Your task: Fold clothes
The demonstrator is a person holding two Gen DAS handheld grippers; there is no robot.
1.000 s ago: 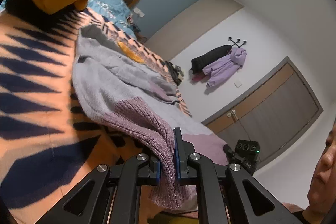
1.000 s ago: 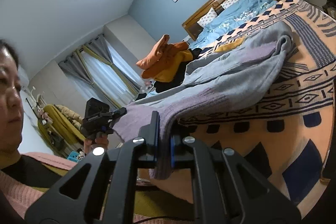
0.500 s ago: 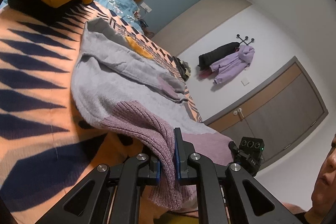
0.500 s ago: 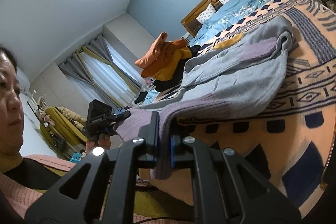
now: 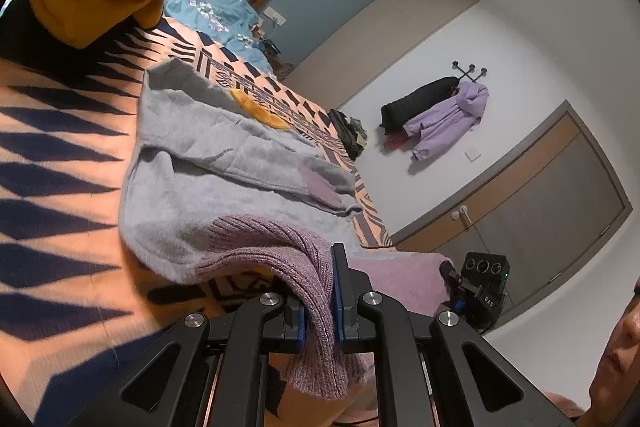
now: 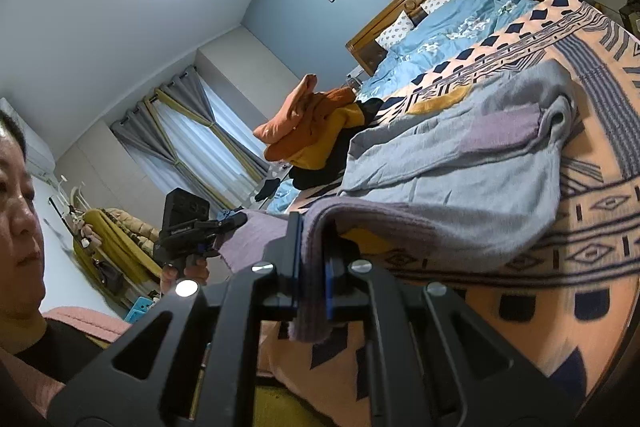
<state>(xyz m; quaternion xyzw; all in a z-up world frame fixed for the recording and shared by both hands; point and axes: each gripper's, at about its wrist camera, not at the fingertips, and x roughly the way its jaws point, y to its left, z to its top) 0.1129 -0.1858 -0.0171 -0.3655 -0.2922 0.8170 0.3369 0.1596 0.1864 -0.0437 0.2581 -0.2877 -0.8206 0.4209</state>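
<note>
A grey knitted sweater with a mauve ribbed hem (image 5: 224, 187) lies spread on a bed covered by an orange blanket with a dark blue geometric pattern (image 5: 60, 155), its sleeves folded in across the body and a mauve cuff showing on top. The left gripper (image 5: 319, 307) has its blue-padded jaws pinched narrow on one corner of the ribbed hem, a tongue of knit hanging out below them; the right gripper (image 6: 310, 283) is clamped just as narrowly on the other corner, so the hem edge is lifted off the blanket between the two while the rest of the garment lies flat. Judging from this, the step in hand is carrying the hem up toward the collar to fold the body in half. The risks lie mostly in the cloth itself: the knit is soft and stretchy, so a pull that is uneven between the two hands would probably skew the fold line, and dragging low across the blanket could pull the tucked sleeves out of place or bunch the lower layer. Only a thin edge of ribbing sits between each pair of pads, so a sharp tug might let a corner slip free. A pile of orange and mustard clothes (image 6: 316, 131) sits beyond the collar end, near enough that an overshoot could land the hem against it.
</note>
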